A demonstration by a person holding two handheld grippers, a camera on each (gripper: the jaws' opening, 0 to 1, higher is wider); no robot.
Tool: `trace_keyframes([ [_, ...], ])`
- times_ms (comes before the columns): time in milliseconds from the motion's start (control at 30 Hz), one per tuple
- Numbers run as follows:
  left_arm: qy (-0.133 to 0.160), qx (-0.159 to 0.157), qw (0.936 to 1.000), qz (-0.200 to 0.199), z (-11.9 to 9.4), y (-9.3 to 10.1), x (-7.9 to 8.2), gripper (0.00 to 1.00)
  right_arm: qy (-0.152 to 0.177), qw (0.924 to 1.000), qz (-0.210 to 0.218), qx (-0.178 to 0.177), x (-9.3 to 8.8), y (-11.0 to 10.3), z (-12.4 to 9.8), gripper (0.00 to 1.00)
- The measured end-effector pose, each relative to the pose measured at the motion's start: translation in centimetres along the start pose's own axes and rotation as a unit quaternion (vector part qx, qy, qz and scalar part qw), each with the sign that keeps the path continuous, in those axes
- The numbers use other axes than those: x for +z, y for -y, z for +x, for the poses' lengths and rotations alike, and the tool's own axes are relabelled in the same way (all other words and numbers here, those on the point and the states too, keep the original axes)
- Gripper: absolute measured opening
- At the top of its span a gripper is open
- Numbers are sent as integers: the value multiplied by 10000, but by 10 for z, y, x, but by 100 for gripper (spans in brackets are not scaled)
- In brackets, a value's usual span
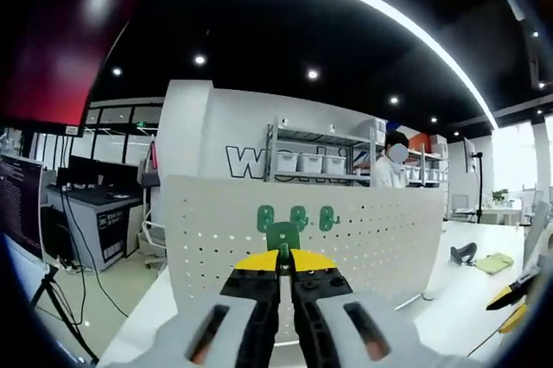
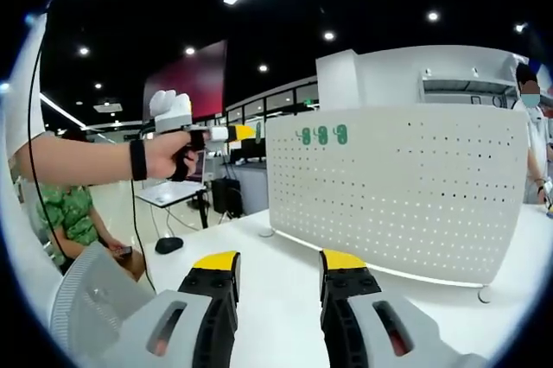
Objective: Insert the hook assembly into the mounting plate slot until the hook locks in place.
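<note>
A white pegboard mounting plate stands upright on the white table. Three green hooks hang in a row near its top. My left gripper is shut on a fourth green hook, held just under that row, close to the board. In the right gripper view, a person's hand holds the left gripper at the pegboard's upper left corner, beside the green hooks. My right gripper is open and holds nothing, low over the table in front of the board.
A masked person stands behind the board near metal shelves. Desks with monitors are on the left. A black object and a yellow-green cloth lie on the table at right. A seated person is at left.
</note>
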State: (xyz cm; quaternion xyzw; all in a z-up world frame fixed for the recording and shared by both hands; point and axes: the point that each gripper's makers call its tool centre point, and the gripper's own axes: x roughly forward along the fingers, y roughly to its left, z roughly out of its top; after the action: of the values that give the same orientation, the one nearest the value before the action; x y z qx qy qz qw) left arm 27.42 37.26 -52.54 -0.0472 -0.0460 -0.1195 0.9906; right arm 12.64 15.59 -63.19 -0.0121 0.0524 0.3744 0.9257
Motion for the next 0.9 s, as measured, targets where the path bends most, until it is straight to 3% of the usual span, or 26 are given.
trace_keyframes([
  [900,30,300,9991,314,29,-36,7,3,-96,9999,20,-123,-2,2,2,39],
])
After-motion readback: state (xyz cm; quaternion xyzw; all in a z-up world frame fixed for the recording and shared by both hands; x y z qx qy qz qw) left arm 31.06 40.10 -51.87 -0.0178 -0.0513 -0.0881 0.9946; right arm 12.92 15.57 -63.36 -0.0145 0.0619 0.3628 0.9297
